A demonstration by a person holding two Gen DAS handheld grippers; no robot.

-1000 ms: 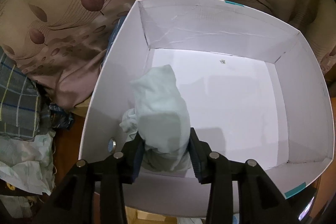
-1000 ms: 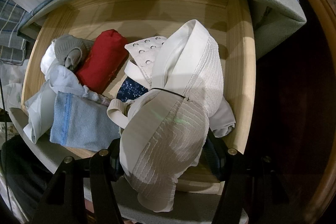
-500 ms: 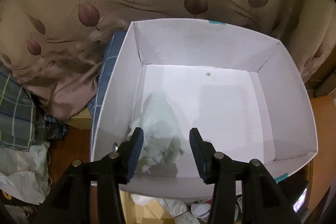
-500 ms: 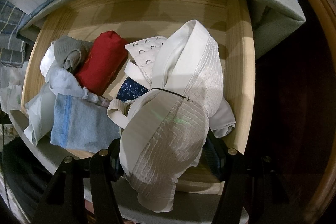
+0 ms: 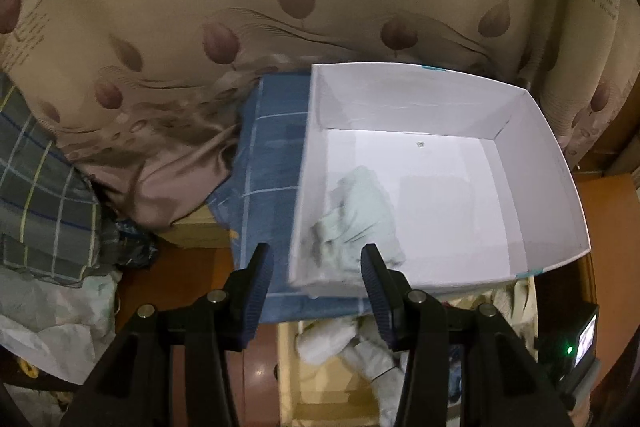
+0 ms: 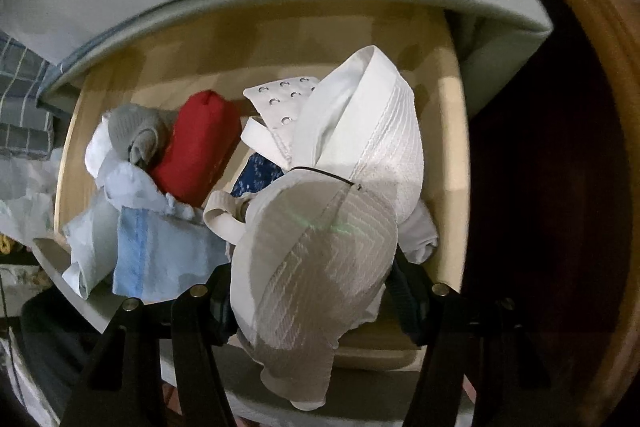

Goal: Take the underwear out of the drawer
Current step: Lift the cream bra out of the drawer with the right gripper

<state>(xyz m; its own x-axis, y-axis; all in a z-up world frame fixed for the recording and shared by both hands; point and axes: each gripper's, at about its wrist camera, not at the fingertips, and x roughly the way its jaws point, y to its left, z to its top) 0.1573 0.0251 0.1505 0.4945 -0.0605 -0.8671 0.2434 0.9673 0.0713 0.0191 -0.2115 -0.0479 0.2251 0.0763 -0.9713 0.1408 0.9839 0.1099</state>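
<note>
Since one second ago the left tool (image 5: 316,269) has released the pale underwear (image 5: 360,223) into the white box (image 5: 540,155) and stands wide; the right tool (image 6: 312,291) grips a white bra (image 6: 340,195), lengthwise ahead, above the drawer (image 6: 452,155).

Left gripper (image 5: 316,279): fingers spread, nothing btwn them, held above near-left corner of white box (image 5: 556,163). Pale garment (image 5: 360,219) lies crumpled inside box, against its left wall. Box rests on blue checked cloth (image 5: 268,163); leaf-print fabric (image 5: 280,7) behind. Near, below box: open drawer (image 5: 292,379) w/ white clothes (image 5: 324,343). Plaid cloth (image 5: 36,187) at far left.
</note>
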